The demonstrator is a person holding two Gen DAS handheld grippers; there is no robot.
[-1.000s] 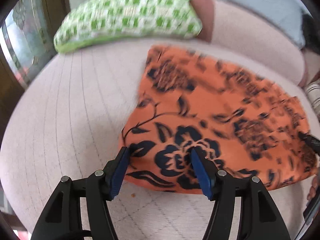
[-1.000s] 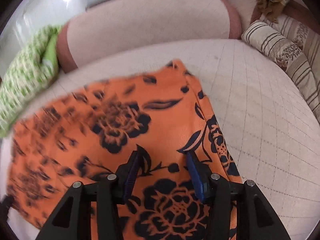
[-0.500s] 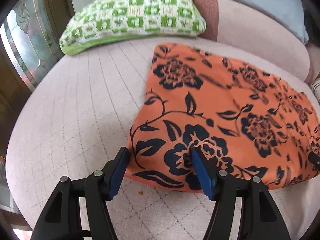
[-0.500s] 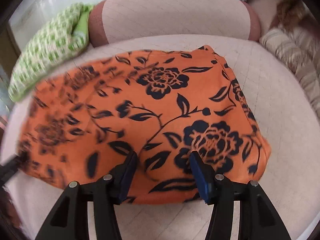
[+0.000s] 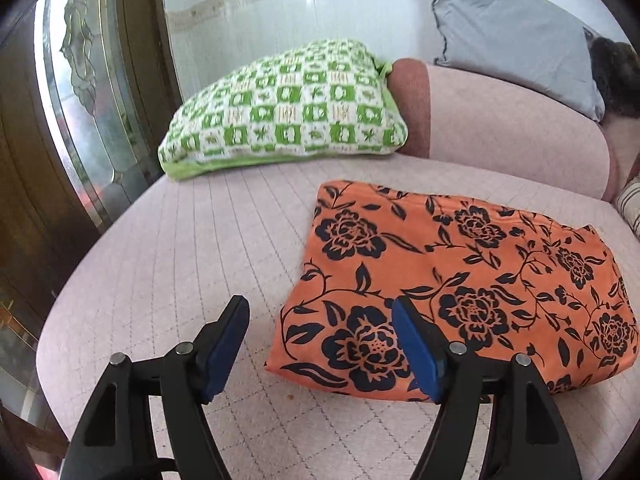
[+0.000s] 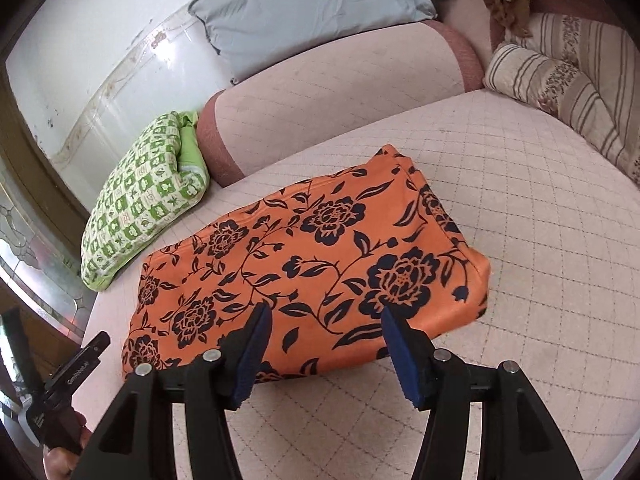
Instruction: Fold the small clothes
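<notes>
1. Orange floral garment (image 6: 304, 264) lies folded in a neat rectangle on the pink quilted sofa seat (image 5: 180, 264).
2. We have drawn both tongs back: left tongs (image 5: 320, 344) and right tongs (image 6: 324, 350) now gape wide, empty.
3. We judge this fold finished.

Ahead of me: pink quilted sofa seat (image 5: 200, 248) with diamond stitching. Green-and-white checked pillow (image 5: 288, 112) lies at its back left, touching the pink bolster (image 5: 500, 120). Grey cushion (image 6: 304, 4) leans on the white wall behind. Striped beige cushions (image 6: 568, 84) at far right. Glass-panelled wooden door (image 5: 80, 92) at left.
</notes>
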